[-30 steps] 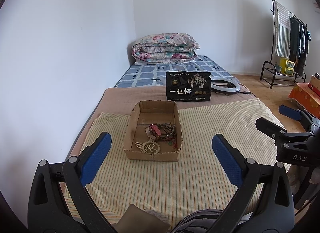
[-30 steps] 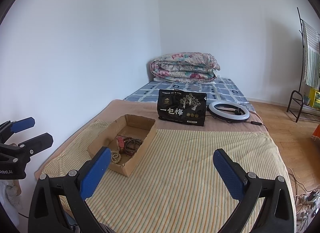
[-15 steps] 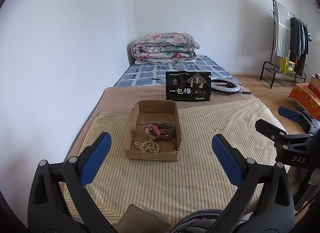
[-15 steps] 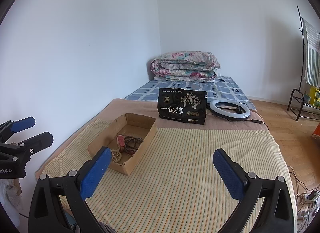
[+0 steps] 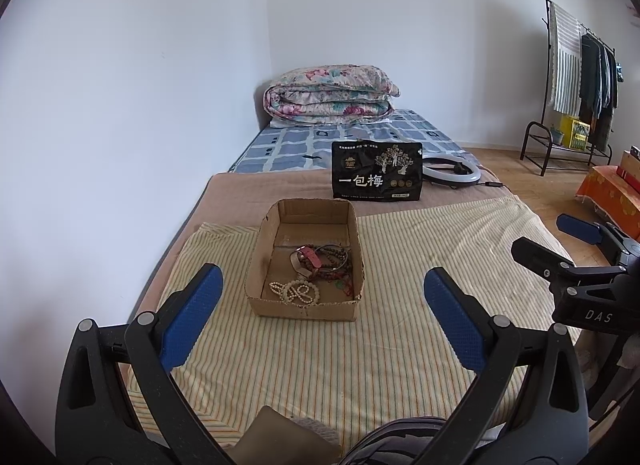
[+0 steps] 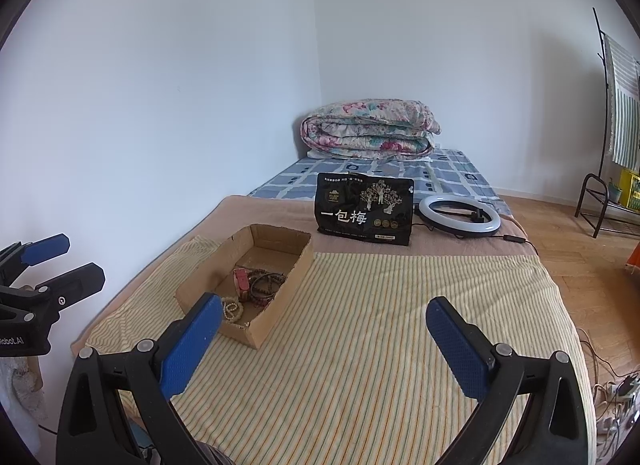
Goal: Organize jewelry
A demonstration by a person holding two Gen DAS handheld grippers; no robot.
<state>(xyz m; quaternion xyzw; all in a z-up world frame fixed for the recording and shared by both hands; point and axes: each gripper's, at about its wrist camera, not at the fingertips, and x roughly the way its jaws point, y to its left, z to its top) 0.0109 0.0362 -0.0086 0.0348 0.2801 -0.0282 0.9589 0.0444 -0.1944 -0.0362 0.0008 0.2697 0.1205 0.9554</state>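
Both claws, left claw [image 5: 320,301] and right claw [image 6: 324,325], spread empty; risk of snagging tangled jewelry [image 5: 320,265] inside cardboard box [image 5: 306,307].

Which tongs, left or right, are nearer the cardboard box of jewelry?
Left. The left tongs face the cardboard box almost head-on, open, just short of its near wall. The right tongs, also open, sit off to the box's right over the striped cloth.

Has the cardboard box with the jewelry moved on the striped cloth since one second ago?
No. In the left wrist view the cardboard box keeps the same gap to the black bag behind it, on the striped cloth.
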